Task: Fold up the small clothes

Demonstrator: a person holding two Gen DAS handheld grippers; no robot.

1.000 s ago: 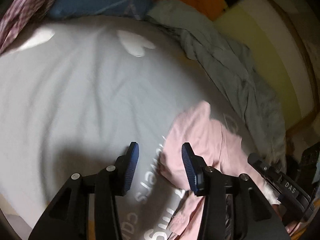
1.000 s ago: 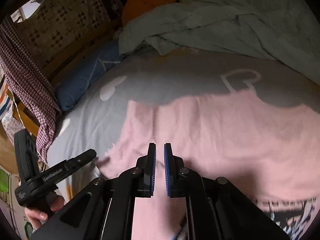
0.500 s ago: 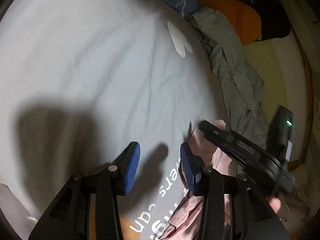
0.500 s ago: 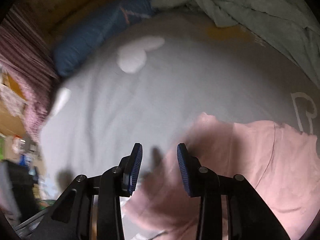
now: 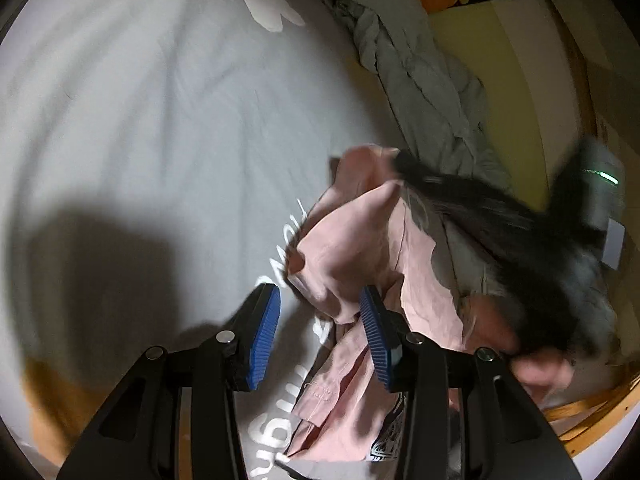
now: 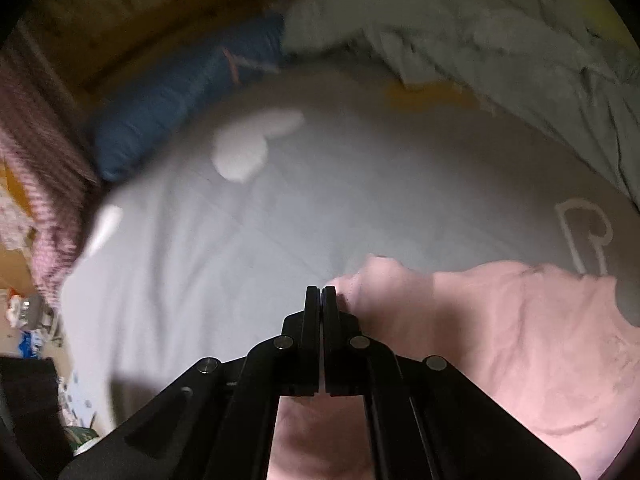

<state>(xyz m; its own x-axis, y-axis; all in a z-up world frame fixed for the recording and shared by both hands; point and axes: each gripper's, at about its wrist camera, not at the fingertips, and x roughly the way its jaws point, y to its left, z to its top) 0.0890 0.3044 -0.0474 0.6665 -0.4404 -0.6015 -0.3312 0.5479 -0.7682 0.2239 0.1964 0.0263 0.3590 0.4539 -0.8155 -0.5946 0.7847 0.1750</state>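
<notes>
A pink garment (image 5: 352,248) lies bunched on the grey bed sheet (image 5: 160,140), one corner pulled up. My right gripper (image 5: 400,162), a blurred black shape in the left wrist view, pinches that raised corner. Seen from its own wrist, the right gripper (image 6: 320,290) has its jaws pressed together at the edge of the pink garment (image 6: 500,340), which spreads away to the right. My left gripper (image 5: 319,292) stands open low over the sheet. A fold of pink cloth hangs against its right pad (image 5: 376,336), unpinched.
A crumpled grey-green blanket (image 5: 420,72) lies along the sheet's far side. A blue pillow (image 6: 180,100) and a checked cloth (image 6: 36,200) sit at the left. A wooden bed frame (image 5: 592,412) runs at the lower right, beside a person's hand (image 5: 540,372).
The right gripper went from open over the pink garment's edge to closed on it. The garment's corner has come up and bunched. The left gripper stayed open and tipped toward the garment.
</notes>
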